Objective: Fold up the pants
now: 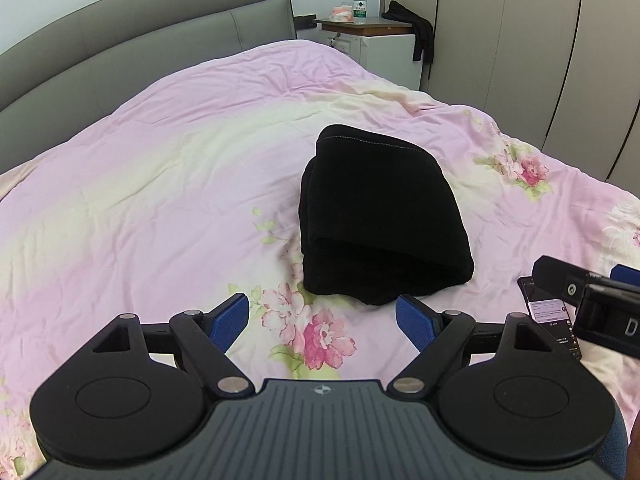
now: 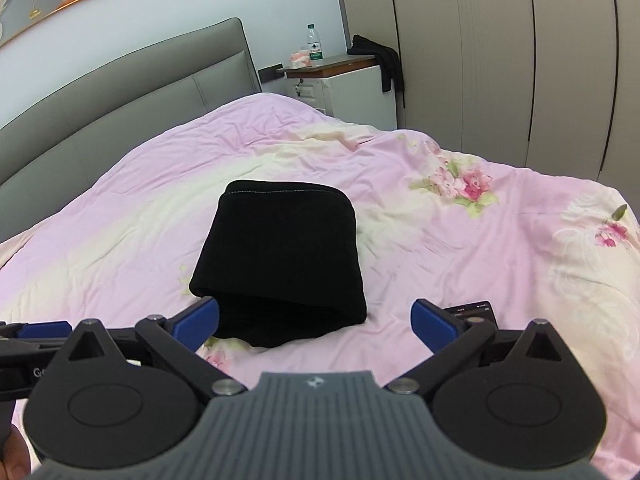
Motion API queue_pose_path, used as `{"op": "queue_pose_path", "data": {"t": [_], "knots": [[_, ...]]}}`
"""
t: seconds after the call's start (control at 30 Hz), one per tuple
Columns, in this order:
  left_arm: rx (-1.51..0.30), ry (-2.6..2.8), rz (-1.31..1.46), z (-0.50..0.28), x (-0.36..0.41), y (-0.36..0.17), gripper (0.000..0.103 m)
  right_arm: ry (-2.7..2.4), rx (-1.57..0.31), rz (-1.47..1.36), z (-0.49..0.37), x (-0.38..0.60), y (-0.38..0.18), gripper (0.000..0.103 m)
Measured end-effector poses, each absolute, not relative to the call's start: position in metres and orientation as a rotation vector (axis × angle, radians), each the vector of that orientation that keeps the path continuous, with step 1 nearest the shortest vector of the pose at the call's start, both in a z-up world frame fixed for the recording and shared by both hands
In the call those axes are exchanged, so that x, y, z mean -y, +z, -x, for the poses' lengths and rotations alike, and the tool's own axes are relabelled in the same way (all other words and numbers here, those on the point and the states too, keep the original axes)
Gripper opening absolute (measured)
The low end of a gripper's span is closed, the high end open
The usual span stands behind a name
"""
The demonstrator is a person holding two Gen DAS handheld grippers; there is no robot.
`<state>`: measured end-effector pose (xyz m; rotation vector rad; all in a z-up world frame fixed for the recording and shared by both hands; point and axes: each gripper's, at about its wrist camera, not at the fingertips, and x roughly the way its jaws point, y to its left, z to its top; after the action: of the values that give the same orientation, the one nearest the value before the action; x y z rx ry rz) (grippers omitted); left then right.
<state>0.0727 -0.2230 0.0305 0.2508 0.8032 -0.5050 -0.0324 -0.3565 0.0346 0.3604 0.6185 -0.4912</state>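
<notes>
Left wrist view showed the folded black fabric pants (image 1: 380,224) mid-frame; the left gripper (image 1: 322,316) and right gripper (image 2: 314,320) hovered spread, empty; folding looked finished; next, probably withdrawal.

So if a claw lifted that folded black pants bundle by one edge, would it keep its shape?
Probably not. The black pants look like soft, thick fabric in loose layers, so they would likely droop and unfold. They seem light, and on the rumpled pink quilt a push would likely bunch them rather than slide.

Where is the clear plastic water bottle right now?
The clear plastic water bottle stands upright on the white bedside table, far behind the folded black pants, right of the grey headboard.
</notes>
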Motion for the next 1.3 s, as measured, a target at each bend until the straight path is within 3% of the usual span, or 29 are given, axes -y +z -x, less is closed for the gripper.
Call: {"op": "queue_pose_path", "data": {"t": [1.3], "knots": [[-0.791,-0.513,-0.231,-0.062,0.219,0.043,0.098,-0.507,-0.643,-0.349,0.042,0.354,0.043,0.098]]}}
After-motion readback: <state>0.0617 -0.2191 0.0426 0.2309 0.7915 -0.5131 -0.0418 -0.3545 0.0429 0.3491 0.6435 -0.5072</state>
